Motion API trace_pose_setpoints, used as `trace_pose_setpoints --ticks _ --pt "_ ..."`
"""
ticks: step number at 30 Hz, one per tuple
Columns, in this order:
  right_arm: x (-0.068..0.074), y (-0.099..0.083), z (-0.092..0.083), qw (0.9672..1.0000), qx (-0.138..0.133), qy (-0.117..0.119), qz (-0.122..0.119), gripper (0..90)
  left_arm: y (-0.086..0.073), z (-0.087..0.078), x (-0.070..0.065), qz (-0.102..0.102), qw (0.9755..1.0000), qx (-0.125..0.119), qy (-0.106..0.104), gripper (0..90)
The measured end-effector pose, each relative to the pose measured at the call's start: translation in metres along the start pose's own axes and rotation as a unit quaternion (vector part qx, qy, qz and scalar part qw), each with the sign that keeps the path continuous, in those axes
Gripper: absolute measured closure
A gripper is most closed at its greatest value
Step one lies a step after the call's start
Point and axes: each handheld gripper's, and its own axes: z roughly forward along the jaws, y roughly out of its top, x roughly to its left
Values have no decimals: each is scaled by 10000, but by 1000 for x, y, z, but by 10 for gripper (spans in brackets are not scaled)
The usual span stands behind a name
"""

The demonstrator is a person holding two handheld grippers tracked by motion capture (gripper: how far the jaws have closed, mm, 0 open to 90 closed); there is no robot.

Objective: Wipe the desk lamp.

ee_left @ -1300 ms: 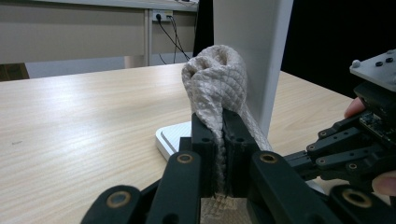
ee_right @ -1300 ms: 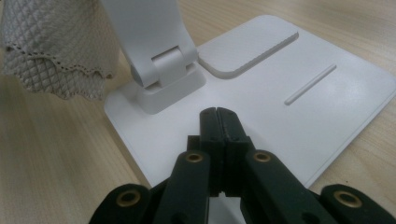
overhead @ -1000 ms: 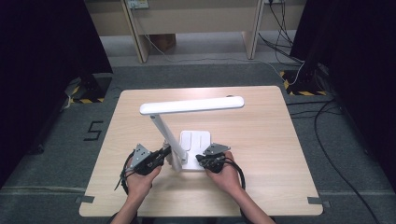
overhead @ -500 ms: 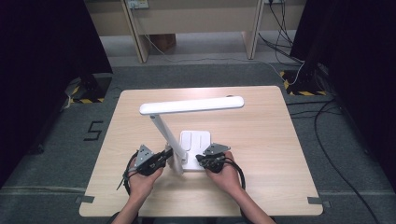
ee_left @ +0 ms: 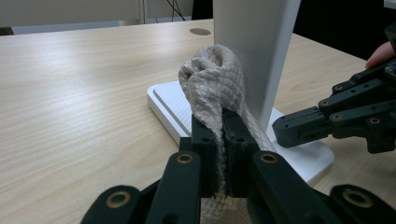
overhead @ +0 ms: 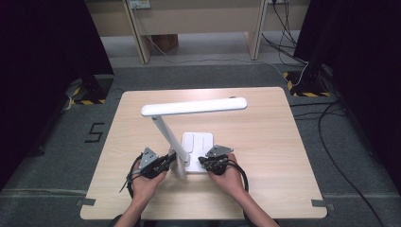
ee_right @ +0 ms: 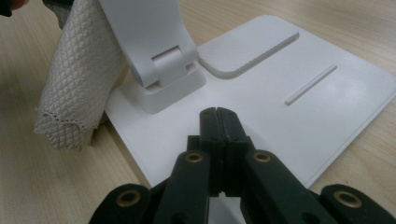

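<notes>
A white desk lamp stands on the wooden table (overhead: pixel 265 142), with a long head bar (overhead: pixel 194 107), a slanted arm (overhead: pixel 165 132) and a flat base (overhead: pixel 199 141). My left gripper (overhead: pixel 172 158) is shut on a beige quilted cloth (ee_left: pixel 212 88), and the cloth's bunched end presses against the lamp arm (ee_left: pixel 252 46) just above the base (ee_left: pixel 170 105). My right gripper (ee_right: pixel 217 114) is shut with nothing between its jaws, its tips resting on the near part of the base (ee_right: pixel 280 98). The cloth (ee_right: pixel 79 79) hangs beside the arm's hinge (ee_right: pixel 163 65). The right gripper (ee_left: pixel 280 128) also appears in the left gripper view.
Bare tabletop lies to the left, right and back of the lamp. Behind the table are grey floor, wooden furniture legs (overhead: pixel 139 42) and cables (overhead: pixel 331 118). A "5" mark (overhead: pixel 94 132) is on the floor at the left.
The left gripper with the cloth has shifted slightly against the lamp arm. The right gripper has kept still on the base.
</notes>
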Motion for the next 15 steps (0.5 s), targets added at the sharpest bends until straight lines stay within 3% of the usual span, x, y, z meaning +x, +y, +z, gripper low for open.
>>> trace_pose_setpoints --ticks 15 --pt "0 0 0 10000 3 4 -6 900 -2 2 -2 20 9998 214 -3 846"
